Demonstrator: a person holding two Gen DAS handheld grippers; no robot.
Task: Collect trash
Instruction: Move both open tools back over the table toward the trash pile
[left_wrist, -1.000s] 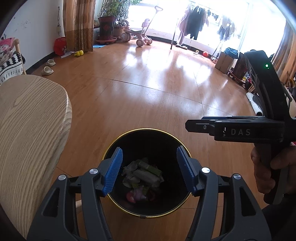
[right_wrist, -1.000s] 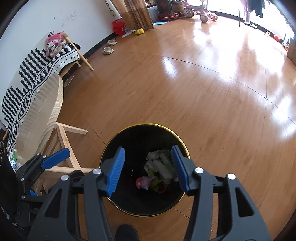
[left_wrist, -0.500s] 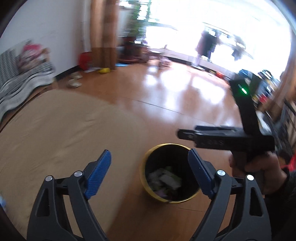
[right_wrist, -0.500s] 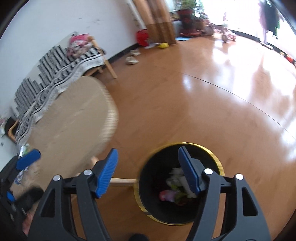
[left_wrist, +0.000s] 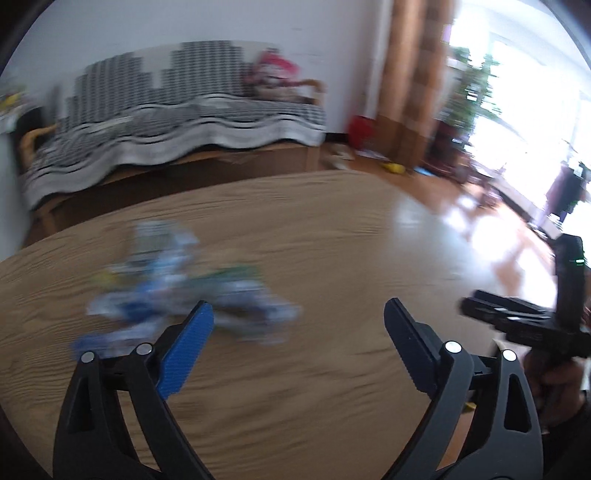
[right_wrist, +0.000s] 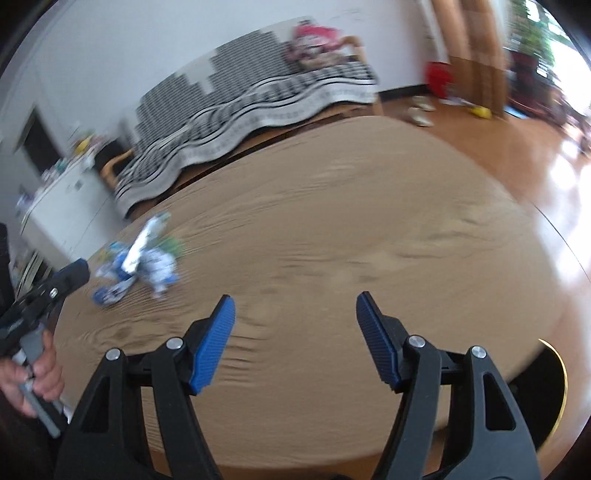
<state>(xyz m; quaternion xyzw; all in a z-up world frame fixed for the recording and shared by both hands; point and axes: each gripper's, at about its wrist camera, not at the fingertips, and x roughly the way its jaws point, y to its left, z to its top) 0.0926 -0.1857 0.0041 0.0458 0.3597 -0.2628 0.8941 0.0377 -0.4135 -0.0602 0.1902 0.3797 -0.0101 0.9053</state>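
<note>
Nearest the lenses, the left gripper (left_wrist: 297, 314) is seen with jaws opening and nothing between them, while the right gripper (right_wrist: 295, 306) is held parted and empty above the bare wooden counter (right_wrist: 369, 240). Farther along the counter, a blurred heap of blue-and-white wrappers (left_wrist: 184, 291) is left to collect, with the black bin (right_wrist: 550, 391) tucked below the counter's edge. A clean pick would be helped by slowing down, straddling one wrapper, then clamping.

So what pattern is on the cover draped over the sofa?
Black and white stripes on the sofa cover, with a stepped block pattern up the backrest; clearest in the right wrist view.
</note>
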